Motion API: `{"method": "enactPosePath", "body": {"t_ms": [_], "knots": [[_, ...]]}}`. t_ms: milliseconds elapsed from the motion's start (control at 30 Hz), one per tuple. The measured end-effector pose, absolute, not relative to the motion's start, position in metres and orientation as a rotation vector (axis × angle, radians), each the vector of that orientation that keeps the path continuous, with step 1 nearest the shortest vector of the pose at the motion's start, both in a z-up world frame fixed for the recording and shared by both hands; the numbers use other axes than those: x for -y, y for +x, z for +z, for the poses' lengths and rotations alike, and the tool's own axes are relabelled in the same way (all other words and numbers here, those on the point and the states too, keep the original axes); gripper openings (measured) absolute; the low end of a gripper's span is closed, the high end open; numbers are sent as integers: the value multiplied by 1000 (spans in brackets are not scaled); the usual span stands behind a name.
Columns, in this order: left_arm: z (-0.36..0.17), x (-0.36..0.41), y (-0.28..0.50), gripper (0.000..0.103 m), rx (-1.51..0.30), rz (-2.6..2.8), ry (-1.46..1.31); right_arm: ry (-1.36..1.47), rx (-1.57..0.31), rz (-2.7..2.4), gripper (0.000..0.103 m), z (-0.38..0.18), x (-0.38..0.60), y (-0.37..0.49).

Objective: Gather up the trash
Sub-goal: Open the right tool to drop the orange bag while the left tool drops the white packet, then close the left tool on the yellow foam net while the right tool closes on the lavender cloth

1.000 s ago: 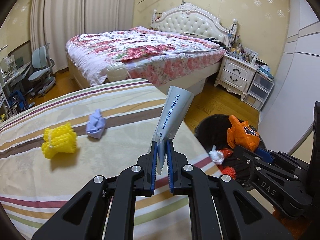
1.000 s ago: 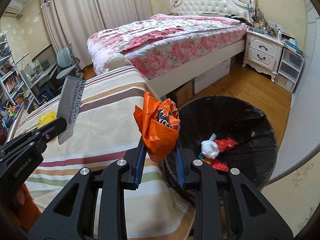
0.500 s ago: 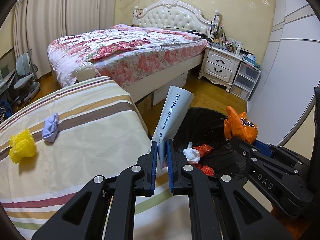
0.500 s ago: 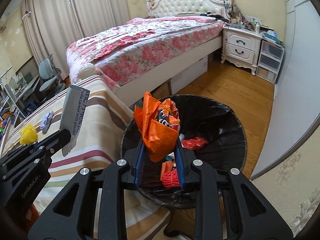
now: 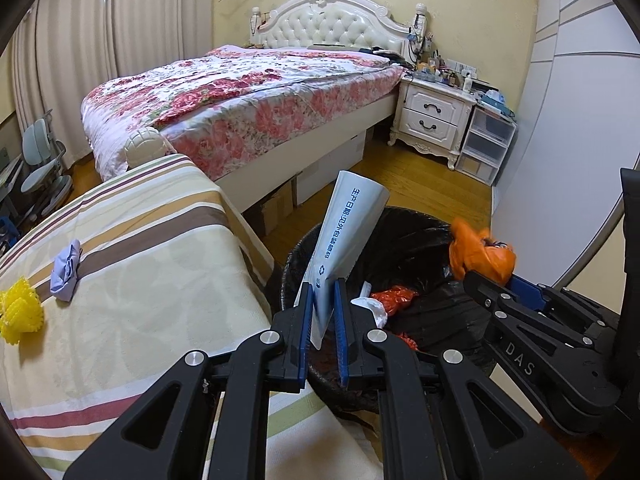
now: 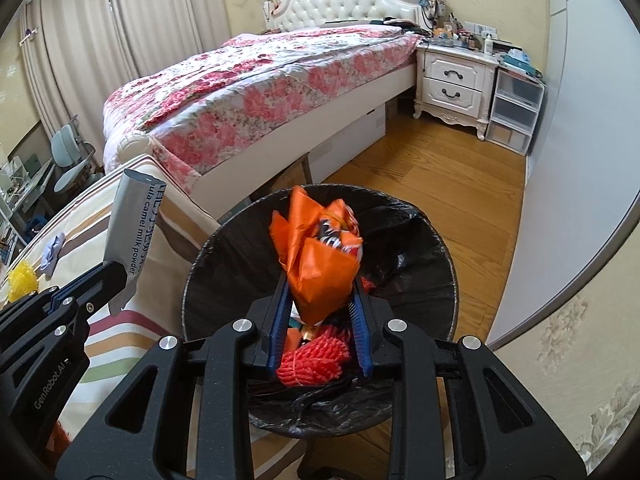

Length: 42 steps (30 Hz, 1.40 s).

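Note:
A black-lined trash bin stands on the floor beside the striped bed. My right gripper hangs over its middle, its jaws opening, with a crumpled orange wrapper still wedged between the blue pads. My left gripper is over the bin's near-left rim; it grips a silver milk powder pouch by its lower end, upright, as the jaws begin opening. The same pouch shows at the left in the right wrist view. Red netting and white crumpled trash lie inside the bin.
On the striped bed cover lie a yellow ruffled thing and a lilac crumpled cloth. Behind stand a floral bed, a white nightstand and plastic drawers. A white wall panel curves along the right.
Both grippers have swung right from above the striped bed to above the bin, each carrying its trash. The right jaws stand slightly wider than before.

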<state>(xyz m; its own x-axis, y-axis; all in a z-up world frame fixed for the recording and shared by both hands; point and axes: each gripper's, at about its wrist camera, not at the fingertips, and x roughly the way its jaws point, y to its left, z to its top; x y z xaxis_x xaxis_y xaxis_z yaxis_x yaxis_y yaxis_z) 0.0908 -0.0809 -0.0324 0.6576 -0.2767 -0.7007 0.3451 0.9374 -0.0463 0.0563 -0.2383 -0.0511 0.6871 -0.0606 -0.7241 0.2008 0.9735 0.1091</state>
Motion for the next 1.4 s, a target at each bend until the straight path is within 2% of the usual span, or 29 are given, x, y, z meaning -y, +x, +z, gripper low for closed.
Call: {"method": "enactPosePath", "body": {"t_ms": [33,67,133,200,267,400,467,767,1133,1400], "knots": [[-33,83,91,16,-779,-351,98,186,-801,-155,33,-52,240,55],[-33,83,91,24,-778,-347,101,186,-799,-160,39,-52,241,55],[-33,82,90,40,-769,-338,99,183,-799,-169,40,-52,243,55],[-31,81,89,45,-761,-330,97,186,-800,-176,40,-52,244,55],[-30,80,90,57,-757,-321,103,187,-800,-181,41,-51,244,54],[-25,65,90,63,-740,-271,99,178,-787,-176,49,-46,236,54],[-25,55,91,70,-744,-242,91,174,-782,-160,50,-43,229,56],[-23,-12,87,77,-713,-21,101,140,-785,-25,61,-34,172,71],[-24,-117,95,79,-726,227,20,65,-830,174,61,-33,73,95],[-28,-147,108,80,-736,237,-21,27,-861,246,62,-39,20,108]]}}
